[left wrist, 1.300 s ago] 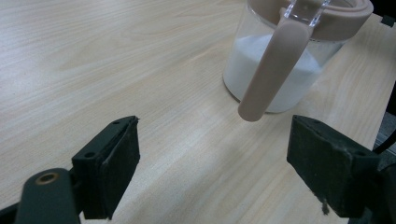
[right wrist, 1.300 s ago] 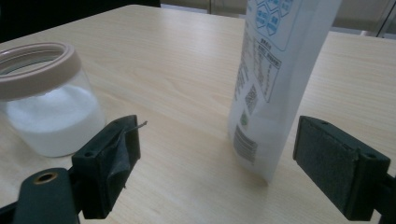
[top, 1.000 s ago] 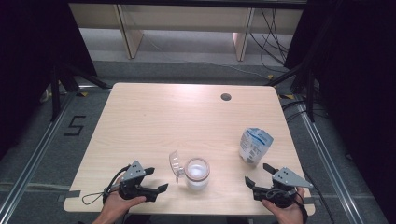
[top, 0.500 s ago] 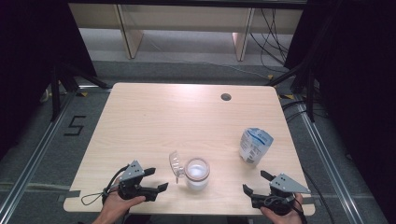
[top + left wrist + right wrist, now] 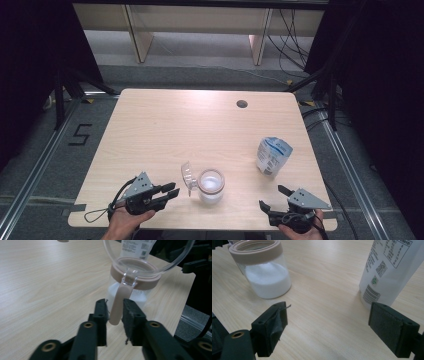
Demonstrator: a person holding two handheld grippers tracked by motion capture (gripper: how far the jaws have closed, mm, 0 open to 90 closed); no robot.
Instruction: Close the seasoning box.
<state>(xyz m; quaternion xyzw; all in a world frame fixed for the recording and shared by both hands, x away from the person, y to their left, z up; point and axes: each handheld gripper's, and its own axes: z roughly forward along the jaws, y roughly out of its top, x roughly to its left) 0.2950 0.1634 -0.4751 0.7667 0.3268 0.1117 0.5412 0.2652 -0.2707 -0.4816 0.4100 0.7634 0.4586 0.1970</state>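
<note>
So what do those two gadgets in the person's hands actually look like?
Each is a black hand-held tool with two blocky black jaws faced with dark pads. The left gripper and right gripper each carry a grey three-cornered plate on top, and a thin black cable loops from the left one.

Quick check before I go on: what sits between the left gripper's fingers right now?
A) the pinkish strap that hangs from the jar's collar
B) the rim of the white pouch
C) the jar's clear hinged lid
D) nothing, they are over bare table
A: in the left gripper view the left gripper has the pinkish strap of the jar between its fingers, which have just been closing; whether they press on it is hard to tell.
</note>
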